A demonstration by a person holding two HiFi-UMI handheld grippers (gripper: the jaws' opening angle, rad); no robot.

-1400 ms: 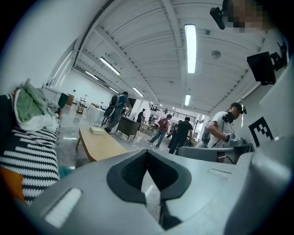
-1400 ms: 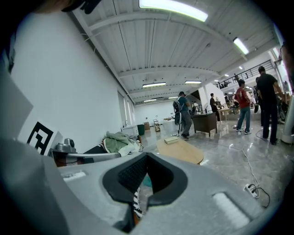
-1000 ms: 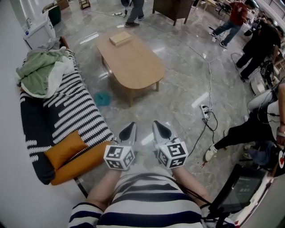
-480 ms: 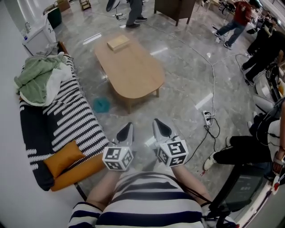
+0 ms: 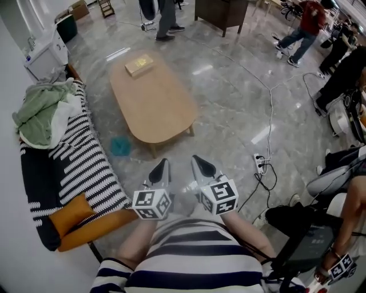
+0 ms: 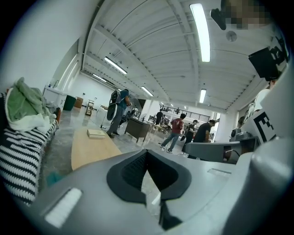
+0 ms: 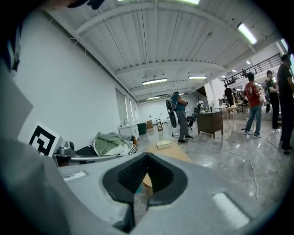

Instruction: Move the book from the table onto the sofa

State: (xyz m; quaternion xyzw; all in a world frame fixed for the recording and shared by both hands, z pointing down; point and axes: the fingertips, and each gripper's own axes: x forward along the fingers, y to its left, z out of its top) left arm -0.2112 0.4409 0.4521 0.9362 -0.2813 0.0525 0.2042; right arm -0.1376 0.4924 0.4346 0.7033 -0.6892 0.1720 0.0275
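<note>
A tan book (image 5: 139, 65) lies at the far end of the oval wooden table (image 5: 153, 106). The black-and-white striped sofa (image 5: 73, 155) stands to the table's left, with a green blanket (image 5: 39, 111) at its far end and an orange cushion (image 5: 73, 215) at its near end. My left gripper (image 5: 161, 164) and right gripper (image 5: 197, 159) are held side by side over the floor, well short of the table, both shut and empty. The book (image 6: 97, 133) shows far ahead in the left gripper view, and the book (image 7: 164, 144) also in the right gripper view.
A teal cloth (image 5: 120, 146) lies on the floor by the table's near leg. A power strip with cables (image 5: 259, 163) runs across the floor at the right. People stand (image 5: 164, 17) beyond the table and at the far right. A dark case (image 5: 302, 246) sits near right.
In the head view the table, book and sofa have slid leftward and a little nearer. Both grippers keep their place side by side, still shut.
</note>
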